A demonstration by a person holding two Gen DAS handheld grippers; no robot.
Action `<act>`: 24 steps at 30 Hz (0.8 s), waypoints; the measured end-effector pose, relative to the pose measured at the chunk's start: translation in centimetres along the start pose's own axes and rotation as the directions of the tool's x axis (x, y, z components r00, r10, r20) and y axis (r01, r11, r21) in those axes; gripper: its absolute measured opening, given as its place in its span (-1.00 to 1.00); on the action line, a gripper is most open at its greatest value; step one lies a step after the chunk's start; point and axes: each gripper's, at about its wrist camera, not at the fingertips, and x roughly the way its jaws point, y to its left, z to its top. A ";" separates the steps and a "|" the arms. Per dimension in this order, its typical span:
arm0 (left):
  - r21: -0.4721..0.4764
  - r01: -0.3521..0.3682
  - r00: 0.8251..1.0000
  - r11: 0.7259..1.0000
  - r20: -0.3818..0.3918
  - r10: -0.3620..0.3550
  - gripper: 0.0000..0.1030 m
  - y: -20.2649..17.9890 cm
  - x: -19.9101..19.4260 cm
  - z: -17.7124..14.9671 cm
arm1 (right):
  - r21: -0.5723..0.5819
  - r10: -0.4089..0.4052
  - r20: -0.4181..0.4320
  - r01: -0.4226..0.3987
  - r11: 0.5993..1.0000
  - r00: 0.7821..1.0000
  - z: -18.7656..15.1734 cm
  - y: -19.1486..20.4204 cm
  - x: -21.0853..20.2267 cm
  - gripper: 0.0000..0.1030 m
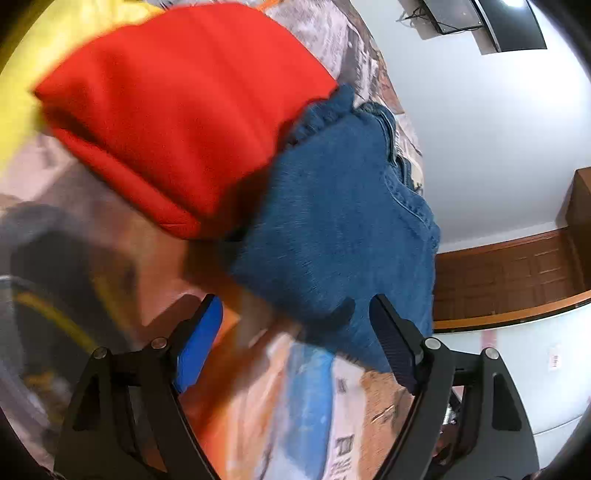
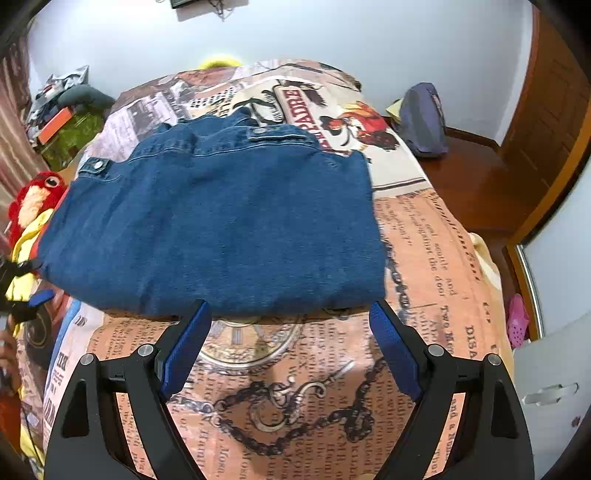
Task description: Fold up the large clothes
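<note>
A folded denim garment (image 2: pixel 218 221) lies flat on a bed, its deep blue cloth doubled into a broad rectangle with stitched seams and two snap-buttoned tabs showing along its far edge. From the right wrist view its near edge sits just ahead of the right hand-held gripper (image 2: pixel 290 317), whose blue-padded fingers (image 2: pixel 186 343) stand wide apart and hold nothing. The left hand-held gripper (image 1: pixel 291 314) is likewise spread and empty, hovering near a corner of the same denim (image 1: pixel 332 229) (that view is tilted and motion-blurred, so fine detail is lost).

A folded red garment (image 1: pixel 184 110) lies beside the denim in the left wrist view, its edge overlapping the blue cloth, with something yellow (image 1: pixel 44 48) behind it. In the right wrist view a red plush parrot (image 2: pixel 33 199) with a large eye sits at the denim's left edge, above a patch of yellow cloth (image 2: pixel 26 240). A dark blue bag (image 2: pixel 423 122) rests beyond the bed's far right corner, and a heap of assorted items (image 2: pixel 62 122) crowds the far left.

The bed is covered by a printed bedspread (image 2: pixel 424 258) in orange and cream, patterned with newsprint text, a clock face, chains and a rooster. Pale walls (image 2: pixel 332 33) rise behind it, wood panelling (image 2: pixel 554 110) runs along the right, and a pink clog (image 2: pixel 517 321) lies on the floor.
</note>
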 end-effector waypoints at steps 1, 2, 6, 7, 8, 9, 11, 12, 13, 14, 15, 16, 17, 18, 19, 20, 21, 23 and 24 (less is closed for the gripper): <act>0.000 0.026 1.000 1.000 -0.005 -0.026 0.43 -0.3 0.6 0.3 | -0.007 0.001 -0.002 -0.001 1.000 1.000 0.0 0.3 0.1 0.65; -0.011 0.037 0.999 0.999 -0.010 -0.037 0.27 -0.3 1.2 0.7 | -0.012 0.001 -0.006 -0.001 1.000 1.000 0.0 0.4 0.2 0.65; -0.068 0.026 1.000 0.997 -0.009 -0.026 0.08 -0.2 2.6 1.9 | -0.012 0.012 -0.029 -0.012 1.000 0.999 -0.1 1.1 0.8 0.65; -0.063 0.008 1.000 0.998 -0.006 -0.009 0.06 -0.6 2.5 1.8 | -0.010 0.016 -0.034 -0.017 1.000 0.999 -0.1 1.3 0.8 0.65; -0.053 -0.008 1.000 0.999 -0.001 0.008 0.01 -1.0 2.4 1.8 | -0.009 0.019 -0.037 -0.019 1.000 0.999 -0.2 1.5 0.7 0.65; -0.035 -0.022 1.000 0.999 0.010 0.023 -0.12 -1.6 2.0 1.7 | -0.011 0.025 -0.041 -0.025 1.000 0.999 -0.1 1.8 0.7 0.65; 0.038 -0.065 0.997 0.997 0.039 0.064 -0.30 -3.3 1.1 1.7 | -0.021 0.029 -0.042 -0.030 0.999 0.999 0.0 2.4 0.4 0.65; 0.082 -0.095 0.994 0.992 0.057 0.091 -0.38 -4.5 0.6 1.5 | -0.029 0.026 -0.043 -0.027 0.999 0.999 0.2 2.9 0.2 0.65; 0.116 -0.120 0.991 0.986 0.073 0.113 -0.40 -5.4 0.3 1.4 | -0.032 0.026 -0.043 -0.027 0.999 0.999 0.4 3.3 0.1 0.65; 0.177 -0.168 0.983 0.970 0.107 0.150 -0.45 -7.2 -0.2 1.0 | -0.035 0.027 -0.042 -0.029 0.999 0.999 0.5 3.6 -0.1 0.65; 0.210 -0.194 0.977 0.958 0.130 0.169 -0.47 -8.2 -0.7 0.9 | -0.041 0.033 -0.038 -0.034 0.999 0.999 0.9 4.2 -0.5 0.65; 0.263 -0.231 0.967 0.937 0.167 0.192 -0.49 -10.0 -1.2 0.4 | -0.046 0.036 -0.034 -0.038 0.998 0.999 1.2 4.6 -0.8 0.65; 0.316 -0.259 0.958 0.913 0.205 0.201 -0.50 -11.7 -1.8 -0.1 | -0.052 0.038 -0.027 -0.039 0.998 0.999 1.6 5.1 -1.1 0.65; 0.345 -0.267 0.955 0.900 0.222 0.198 -0.51 -12.7 -2.3 -0.3 | -0.058 0.040 -0.020 -0.041 0.997 0.999 2.0 5.6 -1.4 0.65; 0.383 -0.256 0.955 0.888 0.240 0.172 -0.52 -14.2 -3.1 -0.6 | -0.066 0.043 -0.012 -0.044 0.997 0.999 2.6 6.3 -1.7 0.65; 0.413 -0.233 0.957 0.880 0.257 0.133 -0.53 -15.5 -4.2 -0.8 | -0.071 0.046 -0.007 -0.047 0.996 0.999 2.9 6.7 -1.9 0.65; 0.434 -0.223 0.956 0.873 0.273 0.109 -0.53 -16.4 -5.0 -0.9 | -0.080 0.057 0.006 -0.056 0.995 0.998 3.6 7.5 -2.3 0.65; 0.459 -0.220 0.947 0.861 0.312 0.075 -0.54 -17.5 -6.8 -0.8 | -0.096 0.083 0.023 -0.081 0.992 0.996 4.4 9.0 -2.4 0.65; 0.464 -0.221 0.943 0.858 0.327 0.066 -0.55 -17.6 -7.3 -1.0 | -0.111 0.093 0.026 -0.090 0.990 0.995 4.8 9.9 -2.3 0.65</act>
